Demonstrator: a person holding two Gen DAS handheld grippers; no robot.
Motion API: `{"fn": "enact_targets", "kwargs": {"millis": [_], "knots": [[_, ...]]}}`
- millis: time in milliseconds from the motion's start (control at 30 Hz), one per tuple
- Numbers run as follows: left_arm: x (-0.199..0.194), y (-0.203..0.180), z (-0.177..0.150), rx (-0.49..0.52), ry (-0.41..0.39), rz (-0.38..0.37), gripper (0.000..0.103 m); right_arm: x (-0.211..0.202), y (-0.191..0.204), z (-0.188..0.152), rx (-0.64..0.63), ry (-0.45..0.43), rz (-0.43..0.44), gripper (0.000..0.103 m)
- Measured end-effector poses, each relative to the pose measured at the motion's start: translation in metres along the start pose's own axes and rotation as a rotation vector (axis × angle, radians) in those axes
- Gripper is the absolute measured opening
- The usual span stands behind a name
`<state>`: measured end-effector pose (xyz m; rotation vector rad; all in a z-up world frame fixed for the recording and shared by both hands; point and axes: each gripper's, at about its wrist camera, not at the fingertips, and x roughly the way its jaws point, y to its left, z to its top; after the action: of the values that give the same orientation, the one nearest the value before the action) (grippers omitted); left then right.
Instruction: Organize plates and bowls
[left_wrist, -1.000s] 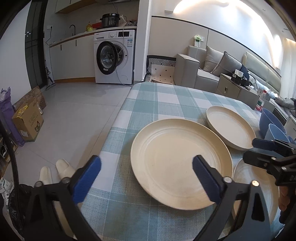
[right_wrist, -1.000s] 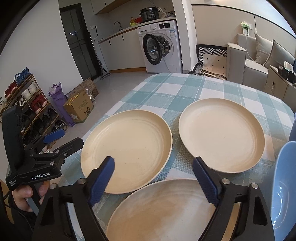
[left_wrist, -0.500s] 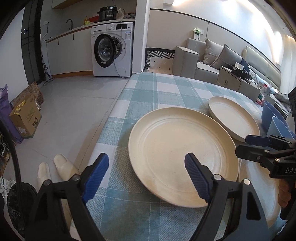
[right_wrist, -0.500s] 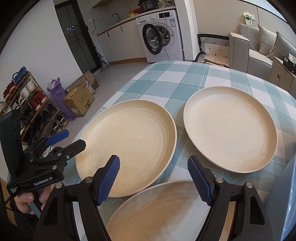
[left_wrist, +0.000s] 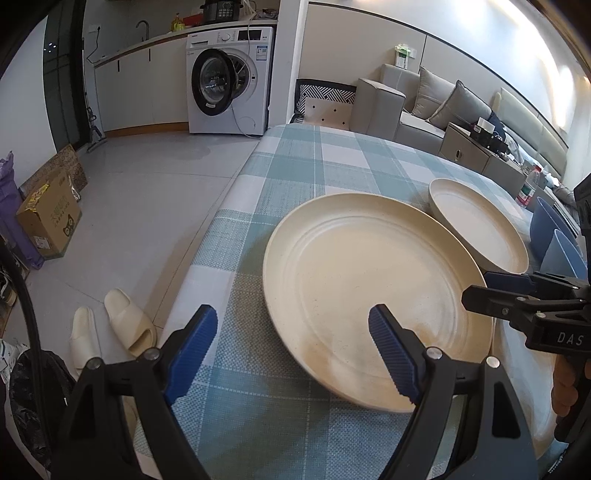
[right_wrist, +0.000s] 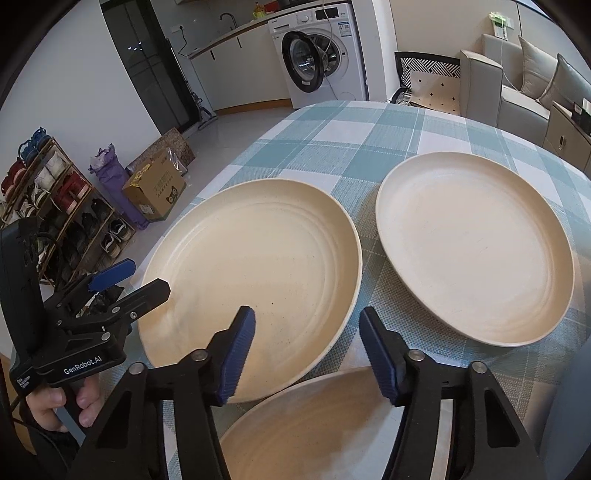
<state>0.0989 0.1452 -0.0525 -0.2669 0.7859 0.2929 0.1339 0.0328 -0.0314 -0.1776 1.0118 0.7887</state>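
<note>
Narrowing since a second ago, the right gripper (right_wrist: 306, 354) has just been closing its jaws, yet they grip nothing, hovering above the near rims of two cream plates. Left to right: the left gripper (left_wrist: 291, 350) stays spread over the left plate (left_wrist: 369, 291) near the table edge (left_wrist: 207, 240); checked cloth beyond lies free; far plate (right_wrist: 472, 247) apart.
</note>
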Motion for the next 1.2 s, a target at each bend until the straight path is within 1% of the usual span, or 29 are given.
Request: {"fn": "enact_targets", "kwargs": {"millis": [33, 167, 200, 233, 300, 367, 433, 567, 667, 767, 933, 1200], "knots": [[0.0001, 0.0001, -0.0002, 0.0, -0.001, 0.0, 0.084, 0.0, 0.0002, 0.0, 0.0, 0.002, 0.0, 0.053], [0.0019, 0.0009, -0.001, 0.002, 0.004, 0.004, 0.076, 0.0038, 0.0004, -0.0001, -0.008, 0.01, -0.01, 0.048], [0.003, 0.0007, -0.0015, 0.003, 0.008, 0.003, 0.073, 0.0043, 0.0001, 0.0, -0.007, 0.01, -0.011, 0.047], [0.0041, 0.001, -0.0018, 0.003, 0.014, 0.0, 0.066, 0.0047, -0.0003, 0.0, -0.006, 0.01, -0.012, 0.046], [0.0059, 0.0018, -0.0027, 0.0, 0.024, -0.004, 0.061, 0.0054, -0.0012, 0.0, -0.005, 0.012, -0.013, 0.045], [0.0068, 0.0022, -0.0038, -0.001, 0.031, -0.008, 0.053, 0.0054, -0.002, -0.0003, -0.003, 0.013, -0.016, 0.043], [0.0074, 0.0021, -0.0043, -0.001, 0.035, -0.014, 0.049, 0.0055, -0.002, -0.0006, -0.005, 0.013, -0.019, 0.04], [0.0065, 0.0013, -0.0051, 0.004, 0.036, -0.022, 0.042, 0.0047, -0.001, -0.0018, -0.01, 0.007, -0.032, 0.039], [0.006, -0.0003, -0.0056, 0.013, 0.036, -0.028, 0.038, 0.0046, -0.0002, -0.0022, -0.017, 0.006, -0.044, 0.036], [0.0066, -0.0037, -0.006, 0.032, 0.037, -0.016, 0.038, 0.0044, 0.0005, -0.0025, -0.021, 0.003, -0.05, 0.036], [0.0054, -0.0022, -0.0062, 0.031, 0.038, -0.023, 0.037, 0.0042, 0.002, -0.0026, -0.028, -0.003, -0.06, 0.036], [0.0026, -0.0034, -0.0048, 0.039, 0.032, -0.006, 0.038, 0.0009, 0.0073, -0.0017, -0.046, -0.016, -0.067, 0.036]]}}
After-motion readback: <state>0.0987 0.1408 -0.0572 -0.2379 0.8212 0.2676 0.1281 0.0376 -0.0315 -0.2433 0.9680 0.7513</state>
